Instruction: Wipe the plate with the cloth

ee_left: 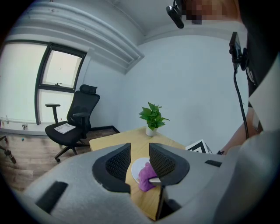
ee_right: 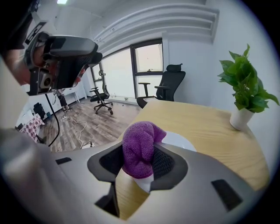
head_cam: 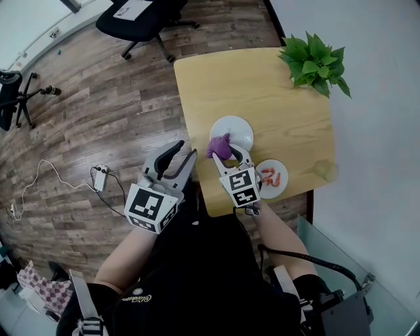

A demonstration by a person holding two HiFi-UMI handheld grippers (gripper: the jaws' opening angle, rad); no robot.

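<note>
The right gripper (head_cam: pixel 227 153) is clamped on a bunched purple terry cloth (head_cam: pixel 220 145); in the right gripper view the wad fills the space between the two black ribbed pads and bulges above them. From the head view the cloth sits over the near-left rim of a white round plate (head_cam: pixel 238 130), which lies near the middle of the light wooden table (head_cam: pixel 262 92). Whether the cloth actually presses on the plate or hangs just above it is hard to tell from these angles.

The left gripper (head_cam: pixel 184 151) is held off the table's left edge, over the wood-plank floor (head_cam: pixel 98 118), with its jaws apart and nothing between them; through their gap the plate and the purple cloth show beyond.

Just right of the right gripper stands a smaller white plate (head_cam: pixel 283 169) with orange-red pieces on it. A green potted plant (head_cam: pixel 315 60) stands at the table's far right corner, and a black office chair (head_cam: pixel 141 18) stands on the floor beyond the table
</note>
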